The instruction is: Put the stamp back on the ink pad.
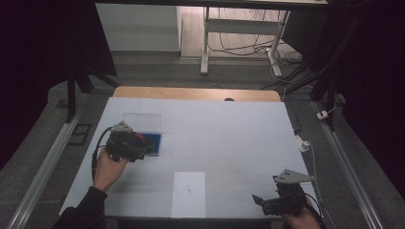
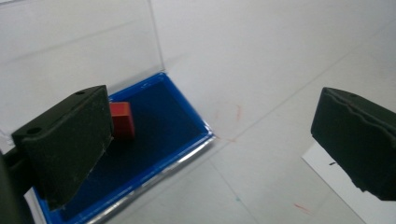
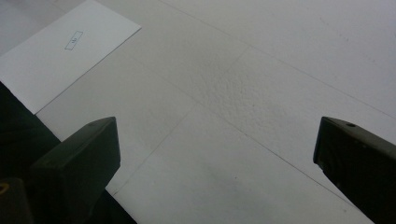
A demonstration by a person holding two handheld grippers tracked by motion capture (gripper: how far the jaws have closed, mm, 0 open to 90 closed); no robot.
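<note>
Now your left gripper [image 2: 210, 140] is letting go over the blue case [image 2: 163, 116].

The white table [image 1: 229, 133] carries the blue case with its clear lid [image 2: 79, 46] standing open behind it. Well apart from the case, toward you, lies a white card [image 1: 188, 193]. Inside the case, near the lid side, lies the small red block [image 2: 122, 121], touching no jaw. Your left gripper hangs just above the case with jaws wide apart and nothing between them; I judge the placing step is done. Your right gripper [image 3: 215, 172], far from the case, stands wide open and empty too. Next, I think, you lift clear without catching the lid, then close it.
</note>
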